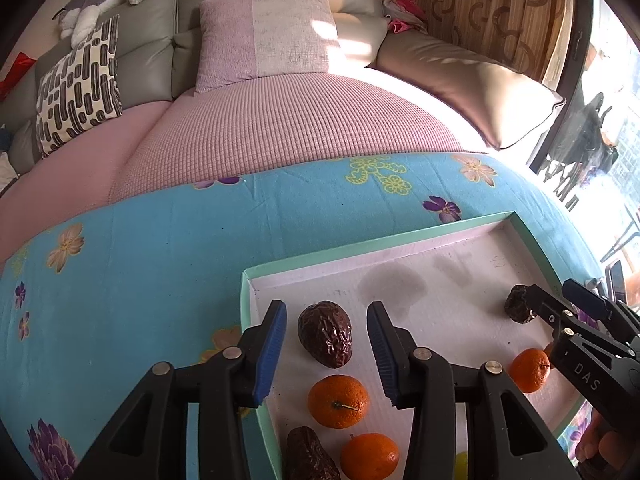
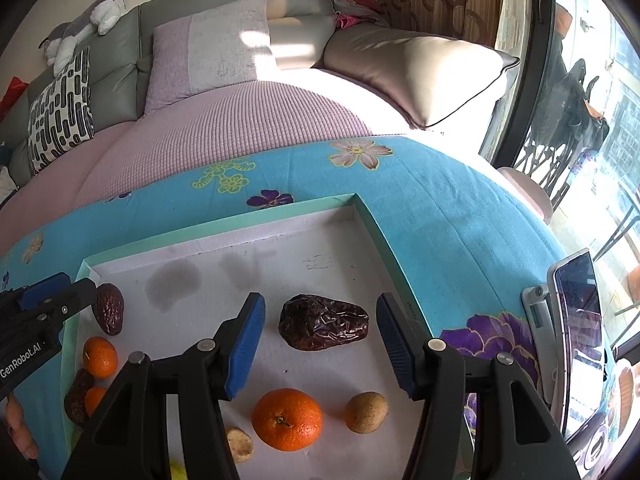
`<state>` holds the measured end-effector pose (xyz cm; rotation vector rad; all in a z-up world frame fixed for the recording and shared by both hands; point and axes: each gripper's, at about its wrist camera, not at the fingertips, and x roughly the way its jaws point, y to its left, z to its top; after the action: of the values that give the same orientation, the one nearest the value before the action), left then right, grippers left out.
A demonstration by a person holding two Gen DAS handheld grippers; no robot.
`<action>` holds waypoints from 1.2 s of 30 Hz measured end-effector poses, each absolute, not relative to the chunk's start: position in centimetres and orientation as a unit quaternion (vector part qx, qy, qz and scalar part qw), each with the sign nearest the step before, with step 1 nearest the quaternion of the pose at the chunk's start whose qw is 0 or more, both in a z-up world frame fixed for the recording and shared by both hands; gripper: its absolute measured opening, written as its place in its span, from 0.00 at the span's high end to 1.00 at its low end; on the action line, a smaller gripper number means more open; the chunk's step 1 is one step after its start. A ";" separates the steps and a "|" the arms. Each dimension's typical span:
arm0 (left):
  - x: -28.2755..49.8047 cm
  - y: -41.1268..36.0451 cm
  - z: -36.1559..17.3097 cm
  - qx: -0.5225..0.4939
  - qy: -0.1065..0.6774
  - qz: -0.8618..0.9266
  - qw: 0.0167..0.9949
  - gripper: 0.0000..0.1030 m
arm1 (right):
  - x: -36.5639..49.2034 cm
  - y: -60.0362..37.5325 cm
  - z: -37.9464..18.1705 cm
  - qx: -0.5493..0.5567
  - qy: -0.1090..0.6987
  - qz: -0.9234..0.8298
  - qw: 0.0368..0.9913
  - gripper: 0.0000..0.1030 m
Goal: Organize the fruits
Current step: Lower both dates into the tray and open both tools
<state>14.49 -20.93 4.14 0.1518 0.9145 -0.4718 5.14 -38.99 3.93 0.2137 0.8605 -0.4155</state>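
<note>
Left wrist view, lower centre: left hand-held gripper [image 1: 327, 350] with blue pads spread wide apart, clamped on nothing. Between the pads, slightly ahead — a wrinkled dark date [image 1: 325, 334], long axis running roughly along the fingers, top tilted a little to the frame's left. Just below it, a mandarin [image 1: 338, 401]; lower still, a second date [image 1: 306, 456] and a second mandarin [image 1: 369, 456]. All inside the shallow white tray [image 1: 440, 232] with mint-green rim, set on the blue flowered bedspread [image 1: 140, 260].

Same view, right edge: right hand-held gripper [image 1: 556, 300] entering from lower right, tip just beside a small dark date [image 1: 516, 304].

Right wrist view, centre: right hand-held gripper [image 2: 320, 338], jaws likewise wide apart and empty. Larger date [image 2: 324, 322] between the pads, long axis lying across the frame — crosswise to the fingers, so closing would likely bear on its two ends. Below, a mandarin [image 2: 287, 419]; lower right, a brownish round fruit [image 2: 366, 412].

Judged relation: each date nearest its own framing gripper; the left-side date lies better for a grasp across its width.
</note>
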 end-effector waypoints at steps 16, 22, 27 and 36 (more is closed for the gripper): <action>15.7 -16.6 3.2 0.054 0.439 -0.123 0.888 0.07 | 6.0 -38.1 3.1 0.085 0.431 -0.181 0.880 0.32; 15.9 -15.4 3.0 0.060 0.432 -0.093 0.895 0.00 | 6.3 -37.8 2.9 0.081 0.436 -0.172 0.880 0.32; 16.1 -14.7 2.7 0.058 0.430 -0.077 0.897 0.00 | 6.4 -37.5 2.7 0.072 0.436 -0.166 0.881 0.08; 15.9 -13.7 2.5 0.040 0.429 -0.070 0.900 0.00 | 6.5 -36.9 3.0 0.063 0.418 -0.160 0.892 0.07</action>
<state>15.93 -13.70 2.52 0.0822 0.8887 -0.1443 6.52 -36.94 3.00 0.1303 0.8685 -0.3313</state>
